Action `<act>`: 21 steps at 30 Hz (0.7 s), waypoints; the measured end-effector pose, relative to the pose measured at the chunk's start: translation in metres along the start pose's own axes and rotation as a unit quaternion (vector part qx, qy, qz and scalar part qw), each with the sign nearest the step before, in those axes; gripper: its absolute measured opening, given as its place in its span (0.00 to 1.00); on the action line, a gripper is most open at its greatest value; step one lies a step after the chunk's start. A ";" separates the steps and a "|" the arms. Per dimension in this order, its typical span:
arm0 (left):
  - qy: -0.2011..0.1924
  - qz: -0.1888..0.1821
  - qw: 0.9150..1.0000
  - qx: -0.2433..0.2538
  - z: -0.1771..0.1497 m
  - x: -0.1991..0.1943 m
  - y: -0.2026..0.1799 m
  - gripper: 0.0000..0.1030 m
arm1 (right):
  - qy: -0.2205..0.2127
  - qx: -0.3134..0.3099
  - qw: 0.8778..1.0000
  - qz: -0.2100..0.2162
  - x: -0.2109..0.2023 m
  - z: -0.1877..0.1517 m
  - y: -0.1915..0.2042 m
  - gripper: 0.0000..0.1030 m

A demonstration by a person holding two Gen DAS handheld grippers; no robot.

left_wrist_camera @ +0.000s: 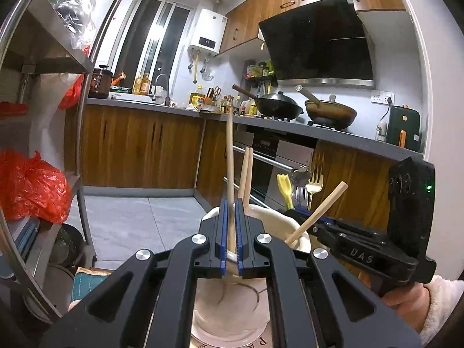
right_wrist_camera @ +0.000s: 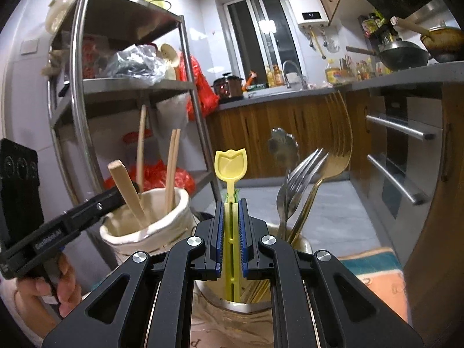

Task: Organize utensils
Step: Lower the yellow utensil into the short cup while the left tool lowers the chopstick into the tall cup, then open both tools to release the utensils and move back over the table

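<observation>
Room to move: pretty tight. The steel shelf rack [right_wrist_camera: 121, 87] stands close behind the cream holder, the oven front [right_wrist_camera: 406, 156] sits off to the other side, and there's open grey floor [left_wrist_camera: 139, 220] in between.

Cream holder [right_wrist_camera: 150, 232]: white ceramic pot with a wavy rim, standing just beside the second pot. Two chopsticks [right_wrist_camera: 171, 165] stand up in it together, and one fatter wooden stick [right_wrist_camera: 127, 194] leans out over the rim.

Utensil pot [right_wrist_camera: 301, 242]: holds silver forks [right_wrist_camera: 298, 179], a gold fork [right_wrist_camera: 339, 145] and a flower-ended spoon [right_wrist_camera: 282, 145], all handle-down and fanned out.

Left gripper [left_wrist_camera: 231, 226]: comes in nearly level over the cream holder, fingers clamped on a single chopstick [left_wrist_camera: 229, 156] that stands almost upright, its lower end down inside the pot.

Right gripper [right_wrist_camera: 231, 226]: over the utensil pot, tipped slightly down, fingers closed on a yellow tulip-shaped spoon [right_wrist_camera: 230, 163], bowl end up, handle reaching down into the pot.

Hands: person's hand [left_wrist_camera: 411, 298] wrapped round the right gripper's handle, with a fluffy white sleeve; the other hand [right_wrist_camera: 55, 287] grips the left one low down.
</observation>
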State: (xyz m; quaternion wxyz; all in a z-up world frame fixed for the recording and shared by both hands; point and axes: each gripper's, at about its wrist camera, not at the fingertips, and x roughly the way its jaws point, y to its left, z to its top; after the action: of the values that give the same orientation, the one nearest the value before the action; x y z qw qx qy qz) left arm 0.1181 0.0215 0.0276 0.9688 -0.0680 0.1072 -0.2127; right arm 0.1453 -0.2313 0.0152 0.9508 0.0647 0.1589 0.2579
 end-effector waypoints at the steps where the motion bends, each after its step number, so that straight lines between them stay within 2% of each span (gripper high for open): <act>1: -0.001 0.001 1.000 0.002 0.000 0.000 0.000 0.04 | 0.004 0.001 1.000 -0.001 0.001 0.000 -0.001 0.10; 3: -0.004 0.004 1.000 0.005 0.000 -0.001 -0.001 0.04 | 0.008 0.004 1.000 0.003 0.001 0.000 -0.001 0.13; 7: -0.009 0.003 1.000 0.006 0.002 -0.006 -0.002 0.08 | 0.003 0.007 1.000 0.006 -0.005 0.001 -0.002 0.25; 9: -0.013 0.005 1.000 0.006 0.002 -0.010 -0.002 0.15 | -0.002 0.004 1.000 -0.003 -0.012 0.002 -0.003 0.25; 11: -0.015 0.010 1.000 0.004 0.000 -0.014 -0.001 0.27 | -0.011 0.008 1.000 -0.012 -0.024 0.004 -0.005 0.29; 14: -0.015 0.016 1.000 0.004 -0.004 -0.023 -0.002 0.33 | -0.027 0.018 0.999 -0.018 -0.044 0.004 -0.007 0.37; 15: -0.013 0.019 1.000 0.004 -0.005 -0.025 -0.002 0.36 | -0.030 0.020 0.999 -0.022 -0.052 0.004 -0.008 0.43; 16: -0.012 0.023 1.000 0.005 -0.007 -0.029 -0.002 0.43 | -0.032 0.022 0.999 -0.024 -0.057 0.004 -0.009 0.49; 17: -0.011 0.026 1.000 0.005 -0.008 -0.031 -0.002 0.53 | -0.035 0.027 0.999 -0.026 -0.064 0.002 -0.009 0.61; 18: -0.011 0.030 0.999 0.005 -0.010 -0.035 -0.003 0.55 | -0.036 0.030 0.998 -0.027 -0.070 0.001 -0.009 0.73; 21: -0.007 0.042 0.999 0.011 -0.015 -0.044 -0.007 0.66 | -0.035 0.041 0.998 -0.029 -0.086 -0.008 -0.010 0.81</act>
State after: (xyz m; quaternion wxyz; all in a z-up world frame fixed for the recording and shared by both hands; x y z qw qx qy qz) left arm 0.0726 0.0329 0.0227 0.9783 -0.0539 0.1007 -0.1726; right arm 0.0774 -0.2830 0.0291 0.9594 0.1083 0.1381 0.2206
